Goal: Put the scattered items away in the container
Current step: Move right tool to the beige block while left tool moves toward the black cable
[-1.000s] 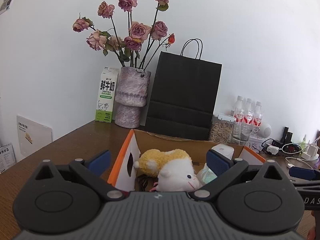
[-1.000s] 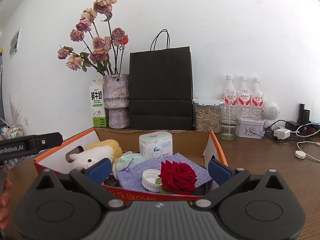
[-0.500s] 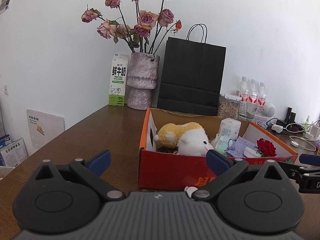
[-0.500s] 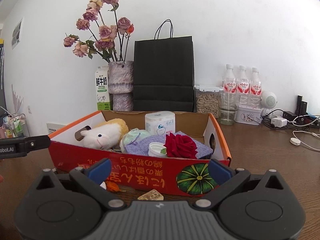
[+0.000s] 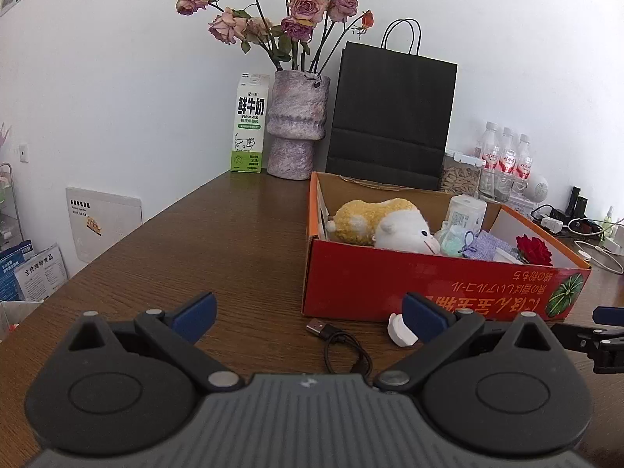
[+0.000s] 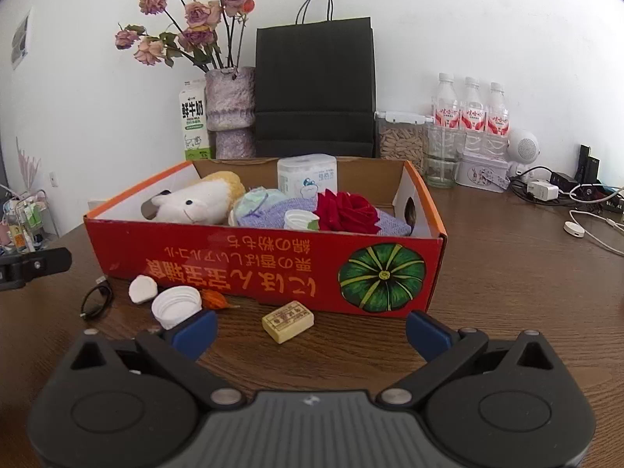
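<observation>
A red cardboard box [image 6: 273,261] [image 5: 429,284] stands on the brown table, holding a plush toy [image 6: 191,202], a red rose [image 6: 345,212], a purple cloth and a white tub. Loose in front of it lie a black USB cable [image 5: 343,347] [image 6: 95,300], a white shell-shaped piece [image 6: 142,289] [image 5: 399,331], a white lid [image 6: 175,306], an orange dried fruit [image 6: 214,299] and a small yellow block [image 6: 288,320]. My left gripper [image 5: 308,314] is open above the cable. My right gripper [image 6: 310,329] is open just behind the yellow block. Neither holds anything.
Behind the box stand a black paper bag [image 6: 314,89], a vase of dried roses [image 6: 230,113], a milk carton [image 5: 249,132], water bottles [image 6: 470,111], a seed jar [image 6: 401,136], a glass and a tin. Chargers and cables [image 6: 565,195] lie at the right.
Both grippers have drawn back from over the box toward the table's near side and lowered. The loose items in front of the box have come into view.
</observation>
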A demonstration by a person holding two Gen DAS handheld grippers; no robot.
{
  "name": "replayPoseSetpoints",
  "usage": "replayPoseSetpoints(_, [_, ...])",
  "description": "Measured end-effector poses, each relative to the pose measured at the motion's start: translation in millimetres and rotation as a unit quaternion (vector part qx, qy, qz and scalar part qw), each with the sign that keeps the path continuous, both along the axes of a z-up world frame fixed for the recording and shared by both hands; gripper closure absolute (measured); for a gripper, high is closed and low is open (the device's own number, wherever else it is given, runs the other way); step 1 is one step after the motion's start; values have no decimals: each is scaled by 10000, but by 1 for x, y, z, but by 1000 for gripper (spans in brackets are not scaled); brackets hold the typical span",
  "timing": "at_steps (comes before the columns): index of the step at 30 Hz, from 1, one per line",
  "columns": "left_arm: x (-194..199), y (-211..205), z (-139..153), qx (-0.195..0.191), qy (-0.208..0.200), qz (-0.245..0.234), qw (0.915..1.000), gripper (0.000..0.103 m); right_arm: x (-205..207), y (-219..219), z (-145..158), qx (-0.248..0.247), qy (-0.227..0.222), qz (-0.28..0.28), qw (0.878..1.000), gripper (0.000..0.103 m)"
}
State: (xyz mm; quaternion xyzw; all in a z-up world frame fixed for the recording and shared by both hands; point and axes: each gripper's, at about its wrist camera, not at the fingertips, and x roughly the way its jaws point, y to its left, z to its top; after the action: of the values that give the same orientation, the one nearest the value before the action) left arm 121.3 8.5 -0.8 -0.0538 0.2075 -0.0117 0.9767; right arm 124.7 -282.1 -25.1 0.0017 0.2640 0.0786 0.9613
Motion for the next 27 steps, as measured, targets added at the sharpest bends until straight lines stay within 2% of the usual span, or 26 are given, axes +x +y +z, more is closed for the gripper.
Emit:
replayPoseSetpoints(5, [-2, 4, -3, 9, 90, 17, 10000, 0, 9, -1, -5, 21, 227, -79, 9997, 2])
replayPoseSetpoints(8, [-2, 6, -5, 1, 140, 41, 9999, 0, 17, 3, -6, 76, 346, -50, 9994, 10])
replayPoseSetpoints(13, [-2, 9, -6, -3, 192, 43, 9998, 0, 31, 15, -8, 22, 480, -98, 9988, 12])
replayPoseSetpoints(16, [0, 12, -6, -17, 197, 35, 9998, 0, 39, 20, -10, 61, 553, -135, 9984, 22])
replayPoseSetpoints(22, [4, 14, -8, -25, 287, 48, 9996, 0, 49, 27, -15, -23, 638, -170, 9978, 24])
replayPoseSetpoints(25, [5, 14, -8, -20, 331, 13, 9994, 0, 48, 25, -14, -3, 605, -210, 9979, 35])
replayPoseSetpoints(27, [7, 13, -9, -7, 375, 21, 9993, 0, 48, 26, -14, -26, 579, -202, 9981, 47])
